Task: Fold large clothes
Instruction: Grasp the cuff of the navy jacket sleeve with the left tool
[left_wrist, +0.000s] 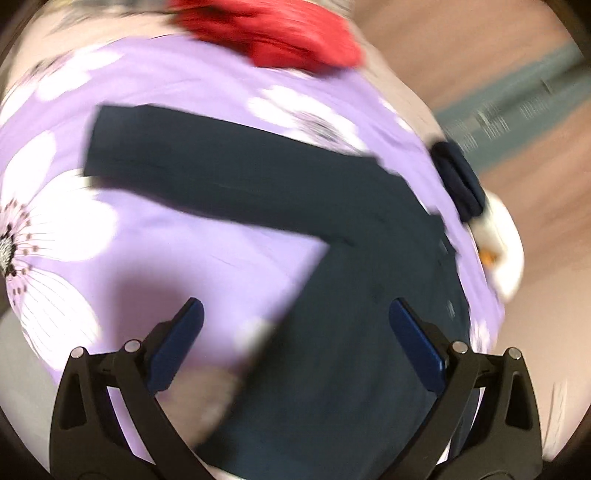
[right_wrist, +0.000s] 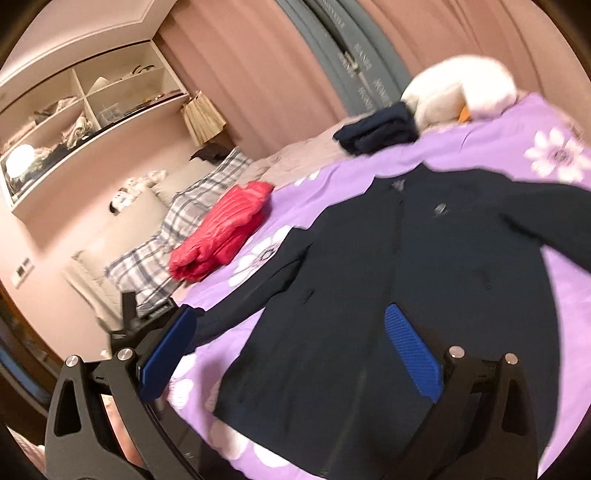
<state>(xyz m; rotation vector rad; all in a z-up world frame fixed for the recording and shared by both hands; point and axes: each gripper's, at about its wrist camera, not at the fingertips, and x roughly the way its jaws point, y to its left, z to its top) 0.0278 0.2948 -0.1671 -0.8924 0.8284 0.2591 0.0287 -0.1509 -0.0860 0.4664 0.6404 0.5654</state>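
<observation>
Both tongs spread apart, left tongs (left_wrist: 295, 317), right tongs (right_wrist: 291, 325), one dark jacket (right_wrist: 424, 266), one red bundle (right_wrist: 225, 229)

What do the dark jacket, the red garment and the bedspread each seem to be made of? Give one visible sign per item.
Dark jacket: smooth matte woven fabric, probably synthetic; lies flat.
Red garment: likely padded nylon; stitched ridges, slight sheen.
Bedspread: thin printed cloth, perhaps cotton; flower print, soft wrinkles.

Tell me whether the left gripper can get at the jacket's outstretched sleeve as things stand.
Probably yes. The left gripper is open above the jacket, and the sleeve lies flat on the bedspread with nothing on it.
</observation>
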